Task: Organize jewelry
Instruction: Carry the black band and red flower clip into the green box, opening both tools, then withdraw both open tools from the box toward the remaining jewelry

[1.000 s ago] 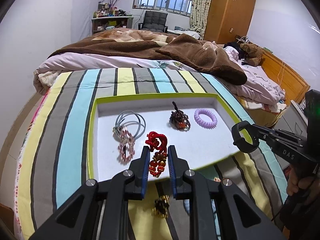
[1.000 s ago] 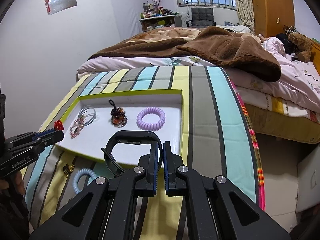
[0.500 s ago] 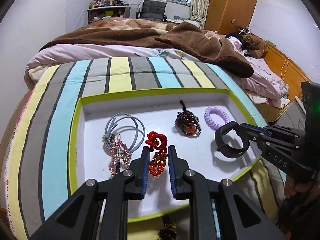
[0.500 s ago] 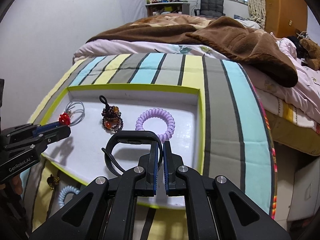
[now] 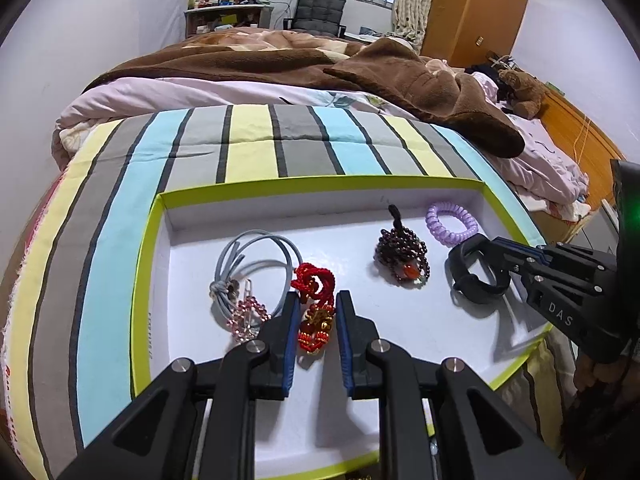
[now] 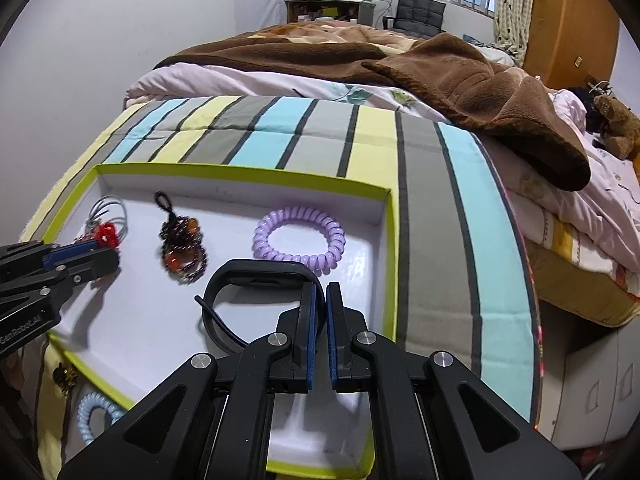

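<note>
Two grippers are over the white tray (image 5: pixel 224 208) with the lime-green rim, which sits on the striped bed cover (image 5: pixel 248 140). Your left gripper (image 5: pixel 317 312) has its fingers around the red bead ornament (image 5: pixel 314 304), which sits between the blue pads; a narrow gap shows on either side of it, so a firm clamp cannot be confirmed. Your right gripper (image 6: pixel 319 300) has its fingers nearly together, pinched on the black watch band (image 6: pixel 256 276), low over the tray floor (contact with the floor not discernible).

Lying in the tray: grey hair ties (image 5: pixel 256 256) with a pink bead clip (image 5: pixel 246 314) just beside the left fingers, a dark bead bracelet (image 5: pixel 402 258) mid-tray, and a purple coil hair tie (image 5: pixel 451 222) near the far right corner.

Outside the tray's near edge, on the cover: a light-blue coil tie (image 6: pixel 94 412) and a small gold piece (image 6: pixel 66 376).
</note>
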Motion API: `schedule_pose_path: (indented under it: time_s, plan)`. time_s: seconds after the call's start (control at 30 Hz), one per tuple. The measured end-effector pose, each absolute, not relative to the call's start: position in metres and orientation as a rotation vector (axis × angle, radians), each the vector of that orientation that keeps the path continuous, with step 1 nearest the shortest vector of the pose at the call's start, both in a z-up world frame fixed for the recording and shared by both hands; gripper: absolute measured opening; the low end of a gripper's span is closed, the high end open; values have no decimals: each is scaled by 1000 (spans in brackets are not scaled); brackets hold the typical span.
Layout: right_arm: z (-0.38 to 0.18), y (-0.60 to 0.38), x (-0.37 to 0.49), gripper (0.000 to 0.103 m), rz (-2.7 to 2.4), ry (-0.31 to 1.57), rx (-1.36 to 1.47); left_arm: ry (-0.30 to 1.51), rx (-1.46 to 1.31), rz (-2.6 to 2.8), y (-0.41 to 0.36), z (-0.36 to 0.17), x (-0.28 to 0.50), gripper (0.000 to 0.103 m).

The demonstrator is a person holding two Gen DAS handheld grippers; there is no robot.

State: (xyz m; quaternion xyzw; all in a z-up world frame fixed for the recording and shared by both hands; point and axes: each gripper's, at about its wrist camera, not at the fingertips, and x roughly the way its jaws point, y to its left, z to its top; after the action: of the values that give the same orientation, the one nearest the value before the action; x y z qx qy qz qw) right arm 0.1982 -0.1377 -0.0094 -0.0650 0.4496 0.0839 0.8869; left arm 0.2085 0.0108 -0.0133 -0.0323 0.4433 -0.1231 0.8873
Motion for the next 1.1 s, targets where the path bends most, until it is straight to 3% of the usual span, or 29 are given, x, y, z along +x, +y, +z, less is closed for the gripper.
schedule_pose_path:
  time_s: [0.2, 0.37, 0.5, 0.6, 1.1]
  plan:
    - [-11, -139, 202, 5, 150, 907, -141, 918, -76, -250, 12, -14, 208, 20]
    - [-10, -140, 203, 5, 161, 906, -116, 913, -69, -240, 9, -13, 207, 38]
    - [-9, -142, 201, 7, 169, 901, -85, 916, -75, -233, 9, -13, 207, 40]
    - [-6, -143, 198, 15, 179, 887, -68, 920, -91, -245, 9, -12, 205, 44]
    - [20, -146, 161, 16, 239, 806, 14, 824, -142, -259, 17, 21, 164, 52]
